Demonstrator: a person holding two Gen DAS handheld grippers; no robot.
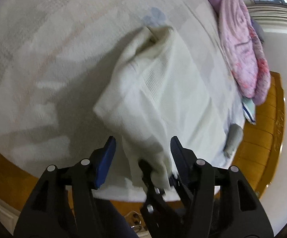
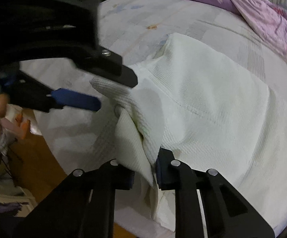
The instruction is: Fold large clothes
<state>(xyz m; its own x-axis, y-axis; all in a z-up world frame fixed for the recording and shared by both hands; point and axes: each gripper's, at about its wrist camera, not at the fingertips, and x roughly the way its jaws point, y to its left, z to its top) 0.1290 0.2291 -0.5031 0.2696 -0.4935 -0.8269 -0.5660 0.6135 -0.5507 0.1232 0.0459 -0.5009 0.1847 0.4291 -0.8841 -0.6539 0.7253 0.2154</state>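
A large white knit garment (image 1: 159, 91) lies partly folded on the bed and is lifted at its near end. My left gripper (image 1: 142, 148) is open, its blue pads wide apart, with the cloth hanging between them. It also shows in the right wrist view (image 2: 111, 91) at upper left, open beside a corner of the garment (image 2: 212, 103). My right gripper (image 2: 144, 170) is shut on a bunched fold of the garment. That gripper also appears in the left wrist view (image 1: 161, 176), pinching the cloth's near edge.
The bed sheet (image 1: 54, 55) is pale with faint patterns. A pink and purple quilt (image 1: 240, 45) is heaped along the far side, also seen in the right wrist view (image 2: 266, 13). The wooden bed frame (image 1: 262, 130) and a grey item (image 1: 233, 136) sit at the edge.
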